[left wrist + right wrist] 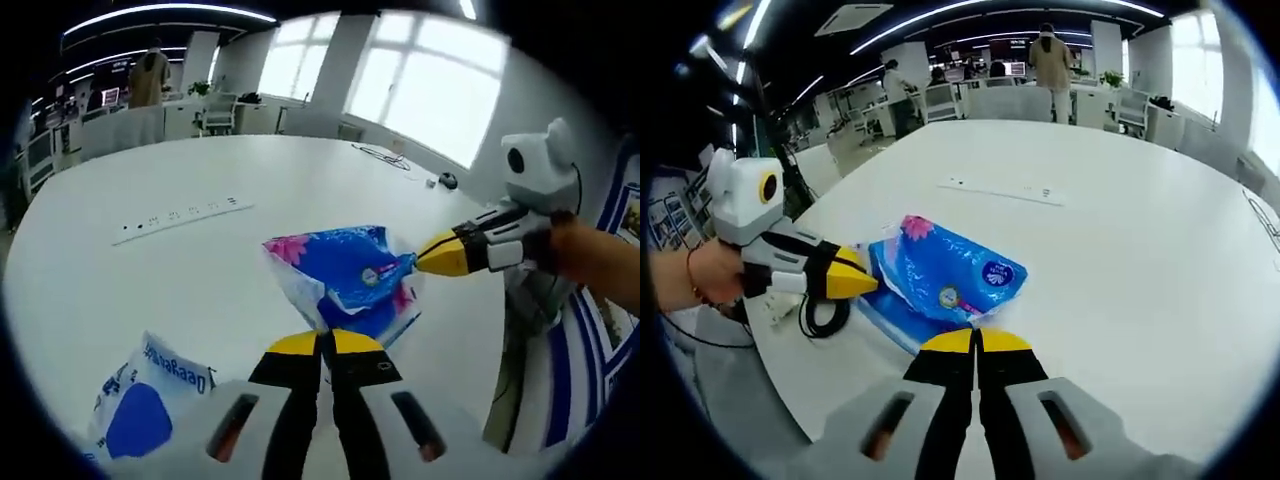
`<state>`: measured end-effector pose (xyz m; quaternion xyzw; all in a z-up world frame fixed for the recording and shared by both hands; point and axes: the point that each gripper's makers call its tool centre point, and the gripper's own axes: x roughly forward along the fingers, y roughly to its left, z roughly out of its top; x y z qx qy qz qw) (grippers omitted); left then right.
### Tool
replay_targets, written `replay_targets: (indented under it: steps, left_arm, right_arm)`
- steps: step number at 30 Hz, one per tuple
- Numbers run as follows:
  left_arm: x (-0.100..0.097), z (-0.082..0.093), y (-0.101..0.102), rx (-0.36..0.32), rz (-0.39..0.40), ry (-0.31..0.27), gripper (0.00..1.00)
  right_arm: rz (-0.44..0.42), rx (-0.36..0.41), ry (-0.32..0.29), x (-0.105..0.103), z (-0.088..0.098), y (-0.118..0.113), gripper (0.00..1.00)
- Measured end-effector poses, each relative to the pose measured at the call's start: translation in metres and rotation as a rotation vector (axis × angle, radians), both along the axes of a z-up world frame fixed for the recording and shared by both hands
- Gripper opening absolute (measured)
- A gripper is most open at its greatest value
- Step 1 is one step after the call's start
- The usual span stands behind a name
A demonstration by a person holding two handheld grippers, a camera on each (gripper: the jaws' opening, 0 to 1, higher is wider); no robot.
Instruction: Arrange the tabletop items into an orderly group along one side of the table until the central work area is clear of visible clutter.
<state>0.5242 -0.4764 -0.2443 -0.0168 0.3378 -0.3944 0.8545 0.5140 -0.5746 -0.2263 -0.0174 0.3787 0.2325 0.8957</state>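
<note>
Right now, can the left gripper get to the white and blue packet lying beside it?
Probably not yet. The left gripper looks shut on the blue tissue pack, which the right gripper also pinches. The white and blue packet lies close, with bare table between, so it could reach after letting go.

The right hand-held gripper [978, 338] rises from the bottom of the right gripper view with its yellow-tipped jaws pressed together on the near edge of a blue tissue pack [945, 282] with a pink flower print. The pack lies on the white worktop [1120, 250]. From the left, the left hand-held gripper [860, 278] reaches in, its yellow tips pinched on the pack's left edge, held by a person's hand [715, 275] with a red cord at the wrist. A black cable loop [818, 318] lies just below that gripper. Farther away, a flat white power strip [1002, 190] lies on the worktop. Beyond are chairs and standing people.
</note>
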Motion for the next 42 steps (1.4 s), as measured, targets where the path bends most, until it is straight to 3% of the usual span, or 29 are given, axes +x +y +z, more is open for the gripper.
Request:
replay_targets:
  steps: [25, 42]
  left_arm:
    - [0.017, -0.063, -0.012, 0.014, 0.123, 0.167, 0.00]
    - [0.027, -0.077, -0.015, -0.016, 0.171, 0.213, 0.00]
  right_arm:
    - [0.014, -0.010, 0.099, 0.023, -0.059, -0.014, 0.00]
    - [0.006, 0.002, 0.120, 0.037, -0.077, -0.017, 0.00]
